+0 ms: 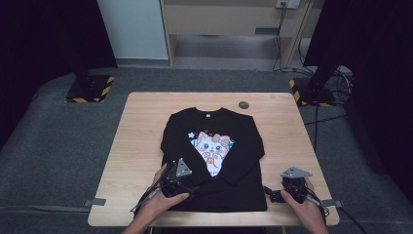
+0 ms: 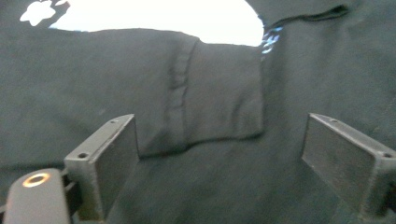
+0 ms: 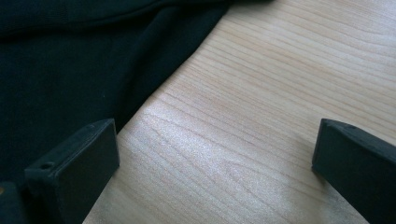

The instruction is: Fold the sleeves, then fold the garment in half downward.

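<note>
Black sweatshirt (image 1: 214,156) lies flat mid-table (image 1: 146,126), hem along the near edge; left gripper (image 2: 219,154) gapes wide over a folded-in sleeve cuff (image 2: 219,102), right gripper (image 3: 215,163) wide above bare wood

A black sweatshirt (image 1: 214,156) lies flat on the table (image 1: 141,126), sleeves folded inward.

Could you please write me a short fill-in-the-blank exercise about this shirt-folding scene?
1. The black shirt lies on a ____ table.
2. The print on the shirt shows a cartoon ____.
3. The left gripper hangs with open jaws over a folded-in ____.
4. The right gripper has its jaws ____, over bare table beside the shirt's edge.

Missing words: wooden; cat; sleeve; open
</note>
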